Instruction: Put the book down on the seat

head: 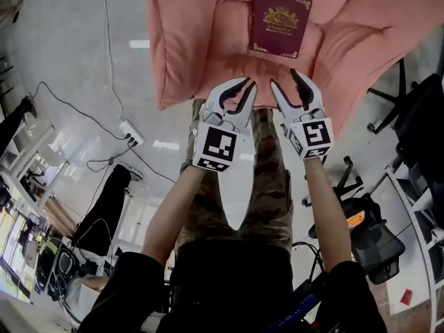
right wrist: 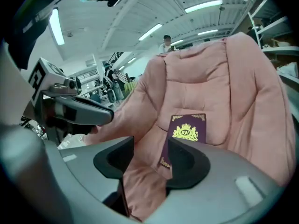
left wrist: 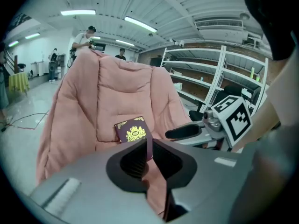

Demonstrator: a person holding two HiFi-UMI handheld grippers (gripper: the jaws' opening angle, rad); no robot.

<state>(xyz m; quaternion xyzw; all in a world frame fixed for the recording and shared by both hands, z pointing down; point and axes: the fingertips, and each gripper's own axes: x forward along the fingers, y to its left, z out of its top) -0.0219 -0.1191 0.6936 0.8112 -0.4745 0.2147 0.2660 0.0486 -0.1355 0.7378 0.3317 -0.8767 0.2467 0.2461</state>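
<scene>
On pink seat [head: 187, 47], maroon book [head: 279, 21] (gold "RW")

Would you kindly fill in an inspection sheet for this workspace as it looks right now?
Surface: pink padded seat, soft and creased.
Job's things: maroon book with a gold crest rests on the seat cushion, cover facing out; neither gripper touches it.
Clutter: nothing seen on the seat besides the book.
Grippers: left gripper has its jaws together and empty; right gripper has its jaws apart and empty. Both are short of the book.
Cables: white power strip on the floor, with a thin cable trailing from it.
Surroundings: office chair to the right, shelving behind, people in the background.
</scene>
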